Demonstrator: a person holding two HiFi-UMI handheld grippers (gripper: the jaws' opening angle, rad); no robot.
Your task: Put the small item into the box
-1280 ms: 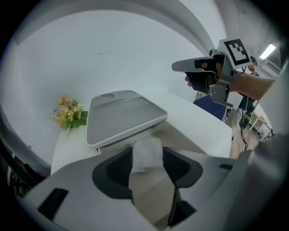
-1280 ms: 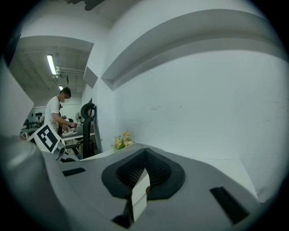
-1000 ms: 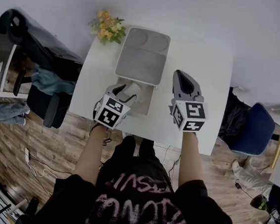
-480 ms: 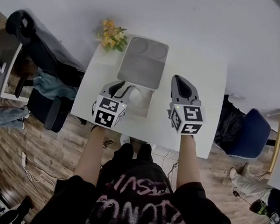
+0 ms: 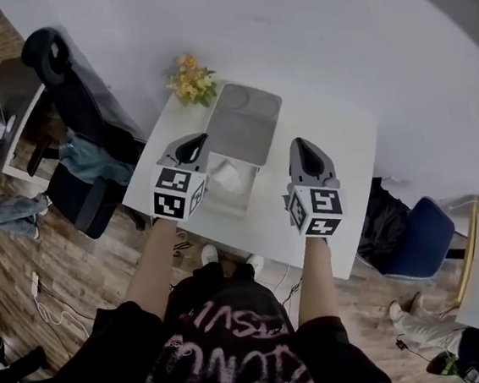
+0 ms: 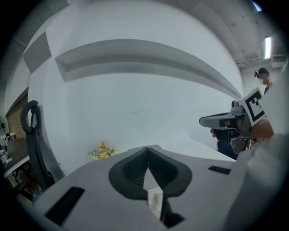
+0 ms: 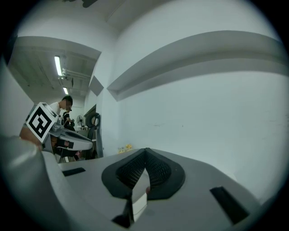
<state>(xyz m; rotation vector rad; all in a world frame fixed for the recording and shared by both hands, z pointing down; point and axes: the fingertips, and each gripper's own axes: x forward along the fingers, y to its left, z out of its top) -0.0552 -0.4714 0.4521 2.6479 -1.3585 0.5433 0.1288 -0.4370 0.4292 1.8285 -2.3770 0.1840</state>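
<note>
In the head view a grey box [image 5: 221, 202] stands open on the white table [image 5: 336, 142], its lid [image 5: 245, 124] tipped back. A white crumpled item [image 5: 226, 177] lies inside it. My left gripper [image 5: 192, 141] hovers at the box's left edge, raised and shut, with nothing between its jaws; its own view [image 6: 147, 150] shows the tips meeting and only the wall beyond. My right gripper [image 5: 300, 145] hangs to the right of the box, also shut and empty [image 7: 145, 151]. Each gripper shows in the other's view: the right one [image 6: 222, 121], the left one [image 7: 74, 138].
A pot of yellow flowers [image 5: 191, 79] sits at the table's far left corner by the wall. A black office chair [image 5: 67, 85] stands left of the table, a blue chair [image 5: 419, 240] to its right. The table's near edge lies just under both grippers.
The left gripper, open over the box a second ago, has drawn up and to the left and its jaws have shut. The white item stays in the box. The right gripper has barely moved.
</note>
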